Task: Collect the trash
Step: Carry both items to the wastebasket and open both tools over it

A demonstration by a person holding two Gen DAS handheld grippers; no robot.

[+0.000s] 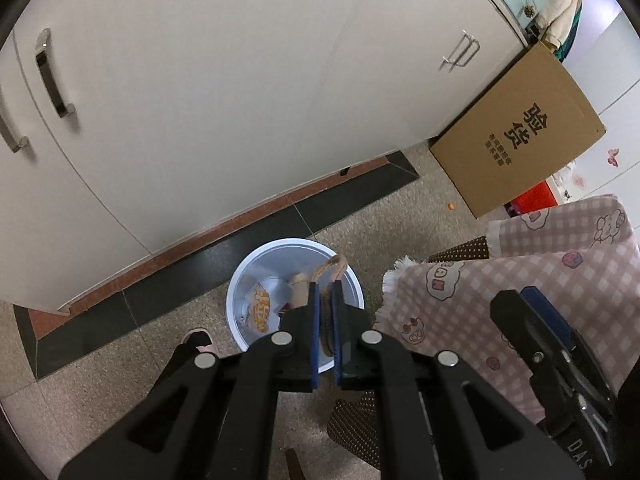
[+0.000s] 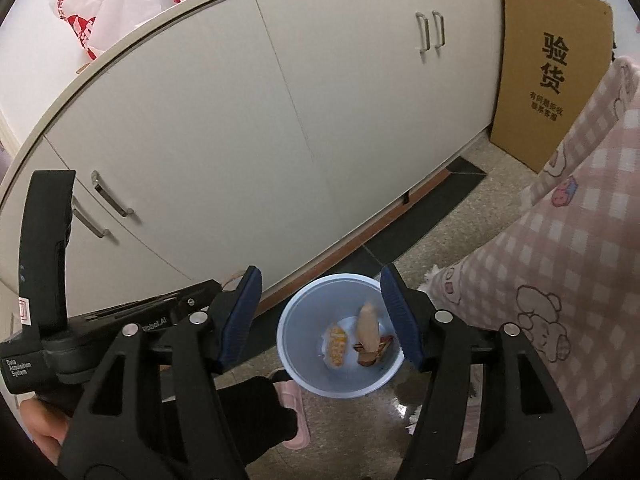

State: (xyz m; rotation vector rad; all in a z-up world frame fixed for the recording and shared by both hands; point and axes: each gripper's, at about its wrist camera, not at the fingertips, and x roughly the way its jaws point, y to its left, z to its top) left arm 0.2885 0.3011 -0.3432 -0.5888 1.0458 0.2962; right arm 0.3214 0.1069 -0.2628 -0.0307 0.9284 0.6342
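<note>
The left gripper [image 1: 326, 292] is clamped on a brown, ropey scrap [image 1: 329, 280] that sticks up between its blue pads and curls out past the tips. Just beyond and below those tips stands the white bin [image 1: 248, 276] on the speckled floor [image 1: 100, 360], with an orange-printed wrapper [image 1: 262, 312] lying inside. A pink slipper [image 1: 202, 340] shows beside the bin, to the left of the gripper's frame. To the right hangs a pink checked cloth [image 1: 520, 276], and the other tool's black body pokes in at the far right edge.

The right gripper [image 2: 320, 316] is released, its pads spread wide with nothing between them. No earlier view is at hand to show how it came to that. Straight ahead through the gap sits the bin [image 2: 296, 320], holding the wrapper [image 2: 337, 346] and a tan paper piece [image 2: 369, 330] that lies over something brown and red. The left gripper [image 2: 240, 304] lies off to the left, its tip near the bin's rim. Beyond both stands a cream cabinet [image 2: 240, 120], with a cardboard box [image 2: 552, 80] leaning at its right end.
</note>
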